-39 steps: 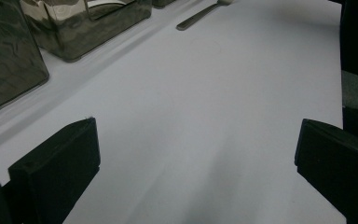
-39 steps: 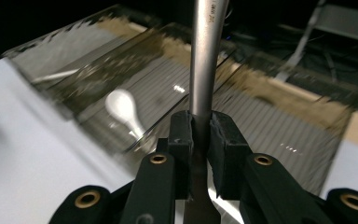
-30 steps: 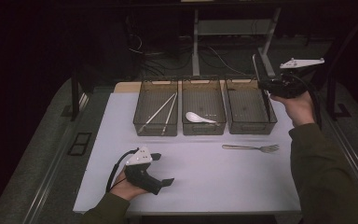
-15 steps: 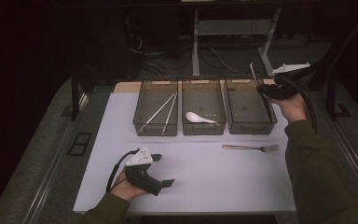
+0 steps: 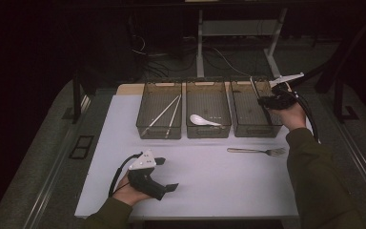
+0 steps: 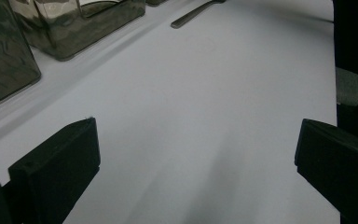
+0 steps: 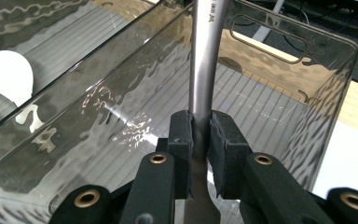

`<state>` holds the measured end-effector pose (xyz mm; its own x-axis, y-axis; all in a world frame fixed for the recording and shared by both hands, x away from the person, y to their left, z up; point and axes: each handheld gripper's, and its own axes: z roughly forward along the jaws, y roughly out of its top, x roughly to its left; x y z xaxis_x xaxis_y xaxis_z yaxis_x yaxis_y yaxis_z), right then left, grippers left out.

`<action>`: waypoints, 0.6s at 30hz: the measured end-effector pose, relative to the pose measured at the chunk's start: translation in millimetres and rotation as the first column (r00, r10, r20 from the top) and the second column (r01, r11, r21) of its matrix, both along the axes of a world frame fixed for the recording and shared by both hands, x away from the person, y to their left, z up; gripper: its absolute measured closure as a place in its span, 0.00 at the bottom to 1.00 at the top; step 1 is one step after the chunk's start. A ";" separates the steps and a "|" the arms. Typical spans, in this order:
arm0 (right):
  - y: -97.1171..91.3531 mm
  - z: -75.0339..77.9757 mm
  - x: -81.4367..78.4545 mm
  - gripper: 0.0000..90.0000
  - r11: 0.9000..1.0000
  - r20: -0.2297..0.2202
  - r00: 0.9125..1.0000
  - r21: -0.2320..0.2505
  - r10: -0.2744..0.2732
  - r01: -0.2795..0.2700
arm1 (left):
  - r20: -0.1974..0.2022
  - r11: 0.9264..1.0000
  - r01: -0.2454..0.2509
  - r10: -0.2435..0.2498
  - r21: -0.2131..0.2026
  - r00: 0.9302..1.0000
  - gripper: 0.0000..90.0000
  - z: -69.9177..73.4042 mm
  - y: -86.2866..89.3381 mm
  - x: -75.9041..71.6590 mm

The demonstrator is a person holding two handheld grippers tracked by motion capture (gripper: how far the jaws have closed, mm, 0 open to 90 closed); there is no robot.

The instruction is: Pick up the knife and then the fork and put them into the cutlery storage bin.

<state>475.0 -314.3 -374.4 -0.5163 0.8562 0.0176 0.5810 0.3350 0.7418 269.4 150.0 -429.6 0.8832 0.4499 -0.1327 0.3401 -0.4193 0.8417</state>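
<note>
Right tongs (image 7: 199, 140) clamped on a metal utensil handle (image 7: 206, 60) above the rightmost clear bin (image 5: 248, 107), left tongs (image 6: 196, 158) spread wide, empty, low over the white worktop (image 5: 209, 176), fork (image 5: 257, 151) lying near the bins.

metal utensil handle (image 7: 204, 60): flat, polished steel, stamped lettering near its far end, which end-piece it carries cannot be told. clamped at its lower part between the pads of the right gripper (image 7: 200, 154). it stands nearly upright, tilted slightly, over the rightmost clear bin (image 7: 279, 60), above that bin's ribbed floor, near the bin's right wall.
</note>
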 end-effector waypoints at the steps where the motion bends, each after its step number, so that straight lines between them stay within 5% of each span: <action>1: 0.7 -0.9 0.4 0.88 1.000 -0.003 1.000 0.003 0.000 0.000 | -0.001 1.000 0.000 0.000 0.000 1.000 0.00 0.0 -0.1 0.0; 11: 9.0 -9.7 3.9 0.85 1.000 -0.040 0.999 -0.012 -0.002 0.001 | 0.001 1.000 0.002 -0.002 0.000 1.000 0.00 0.1 0.2 -0.5; 18: 4.5 -0.9 -2.6 0.80 0.999 -0.024 1.000 0.052 0.005 -0.003 | 0.001 1.000 0.000 0.000 0.001 1.000 0.00 0.3 -0.3 -0.8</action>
<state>472.4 -309.8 -375.3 -0.5186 0.8518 0.0746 0.5977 0.2987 0.7440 268.6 149.7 -429.3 0.8836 0.4496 -0.1310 0.3389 -0.4206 0.8416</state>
